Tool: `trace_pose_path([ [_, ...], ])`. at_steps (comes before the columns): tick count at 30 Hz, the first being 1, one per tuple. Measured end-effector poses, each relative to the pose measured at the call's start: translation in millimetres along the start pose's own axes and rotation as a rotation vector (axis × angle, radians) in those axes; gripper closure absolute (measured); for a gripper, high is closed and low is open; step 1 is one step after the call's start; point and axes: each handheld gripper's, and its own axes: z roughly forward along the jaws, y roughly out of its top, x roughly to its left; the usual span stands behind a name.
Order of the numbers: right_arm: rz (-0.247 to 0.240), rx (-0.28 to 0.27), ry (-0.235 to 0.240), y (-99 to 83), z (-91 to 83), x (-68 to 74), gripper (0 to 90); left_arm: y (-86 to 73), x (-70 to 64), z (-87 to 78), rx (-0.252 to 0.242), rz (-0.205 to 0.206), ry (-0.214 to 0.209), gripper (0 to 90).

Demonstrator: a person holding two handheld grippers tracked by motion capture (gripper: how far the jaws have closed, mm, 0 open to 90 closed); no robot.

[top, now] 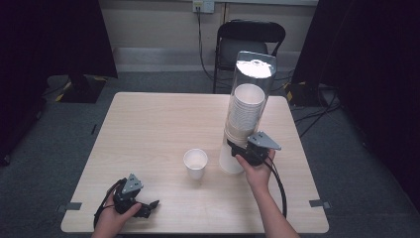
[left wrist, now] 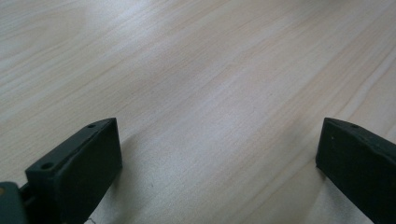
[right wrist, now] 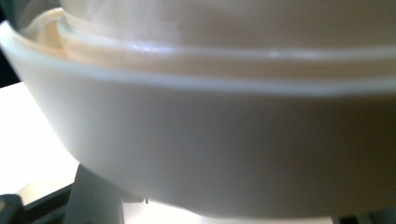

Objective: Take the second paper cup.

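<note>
**Right gripper at the cup dispenser, left gripper idle**

We see a tall clear cup dispenser standing right of centre on the wooden table, a stack of white paper cups inside it. Our right gripper sits against the lowest cup at the dispenser's base; in the right gripper view that cup's rim crowds the lens, and we cannot tell how the jaws stand. A single paper cup stands upright just left of the dispenser. Our left gripper rests low near the table's front-left corner, jaws spread wide over bare wood.
</note>
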Motion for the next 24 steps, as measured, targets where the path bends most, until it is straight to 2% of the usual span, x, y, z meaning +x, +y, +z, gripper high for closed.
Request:
trace_pose_path([
  [17,-0.022,-0.001,0.0,-2.6,0.6,-0.9,35.6,0.0,0.0,0.0,0.0,0.001,0.0,0.0],
  [18,-0.03,0.025,0.002,-5.2,2.1,-2.3,36.0,0.0,0.0,0.0,0.0,0.0,0.0,0.0],
  [19,-0.057,0.084,-0.011,-11.5,4.3,-3.2,37.2,0.0,0.0,0.0,0.0,0.0,0.0,0.0],
  [20,-0.058,0.094,0.0,-24.5,7.0,-4.8,37.3,0.0,0.0,-0.1,0.001,0.002,0.0,0.0],
  [21,-0.02,0.069,0.011,-27.9,4.4,-5.5,37.2,0.0,-0.1,-0.1,0.0,0.0,0.0,0.0],
  [24,-0.014,0.099,0.02,-22.7,6.9,-7.0,37.1,0.1,0.0,0.0,0.0,0.0,0.0,0.0],
])
